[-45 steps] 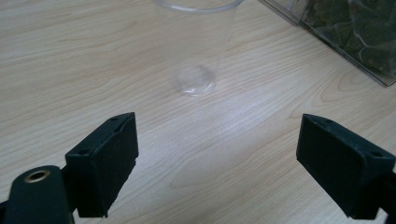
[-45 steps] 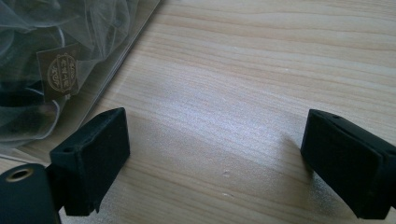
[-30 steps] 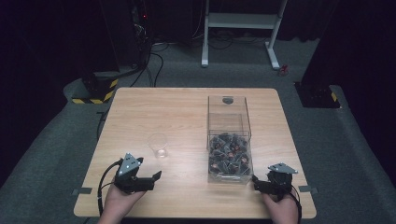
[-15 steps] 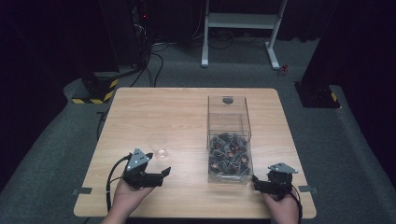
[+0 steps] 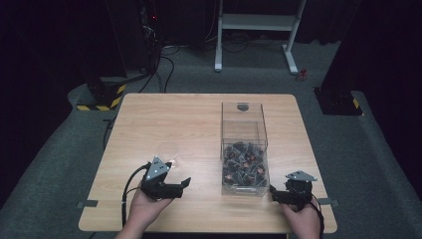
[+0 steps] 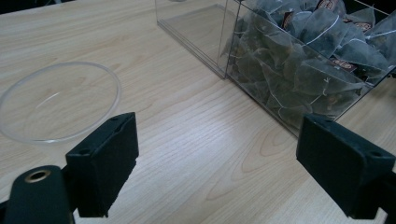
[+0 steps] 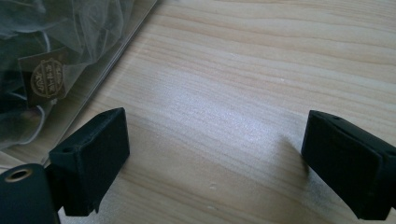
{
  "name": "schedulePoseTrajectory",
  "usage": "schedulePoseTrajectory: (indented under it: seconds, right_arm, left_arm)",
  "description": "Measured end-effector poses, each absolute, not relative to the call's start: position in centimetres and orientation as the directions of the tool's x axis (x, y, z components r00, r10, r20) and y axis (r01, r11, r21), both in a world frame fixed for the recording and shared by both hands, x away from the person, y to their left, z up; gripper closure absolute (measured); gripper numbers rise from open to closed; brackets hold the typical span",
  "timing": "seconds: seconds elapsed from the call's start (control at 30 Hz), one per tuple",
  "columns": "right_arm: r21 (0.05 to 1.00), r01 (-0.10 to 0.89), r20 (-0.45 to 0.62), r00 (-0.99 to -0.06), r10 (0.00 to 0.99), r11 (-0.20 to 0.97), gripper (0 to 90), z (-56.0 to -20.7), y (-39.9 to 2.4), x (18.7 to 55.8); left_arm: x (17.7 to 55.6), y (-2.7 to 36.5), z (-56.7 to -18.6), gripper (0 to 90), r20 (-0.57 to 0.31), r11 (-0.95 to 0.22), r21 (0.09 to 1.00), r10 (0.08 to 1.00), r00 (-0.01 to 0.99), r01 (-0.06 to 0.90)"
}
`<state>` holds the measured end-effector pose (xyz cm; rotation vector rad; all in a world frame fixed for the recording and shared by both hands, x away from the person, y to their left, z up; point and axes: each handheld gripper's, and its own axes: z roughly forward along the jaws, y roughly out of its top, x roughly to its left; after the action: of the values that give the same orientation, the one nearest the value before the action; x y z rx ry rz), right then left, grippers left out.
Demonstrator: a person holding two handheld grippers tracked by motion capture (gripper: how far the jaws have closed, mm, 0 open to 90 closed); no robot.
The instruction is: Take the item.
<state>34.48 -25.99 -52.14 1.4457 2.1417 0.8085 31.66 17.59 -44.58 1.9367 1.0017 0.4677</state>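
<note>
Both tongs, left [image 5: 185,183] and right [image 5: 272,190], are wide and empty (low over the tabletop [image 5: 199,124]), flanking the box [image 5: 244,149] of tea bags [image 6: 299,60].

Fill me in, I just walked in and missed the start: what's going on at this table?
A person sits at a wooden table with a tool in each hand. The left tool is open and empty, between a clear shallow dish and a clear box holding tea bags. The right tool is open too, low by the box's near right corner. Nothing has been grasped.
</note>
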Motion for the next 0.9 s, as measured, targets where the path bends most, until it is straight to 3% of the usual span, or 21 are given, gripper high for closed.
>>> schedulePoseTrajectory:
  seconds: [0.9]
  right_arm:
    - [0.695, 0.667, -0.009, -0.365, 0.931, 0.268, 7.3, -52.5, -26.3, 34.4]
  left_arm:
    - [32.5, 15.1, -43.4, 14.0, -0.073, -0.292, 0.849, 0.760, 0.645, 0.440]
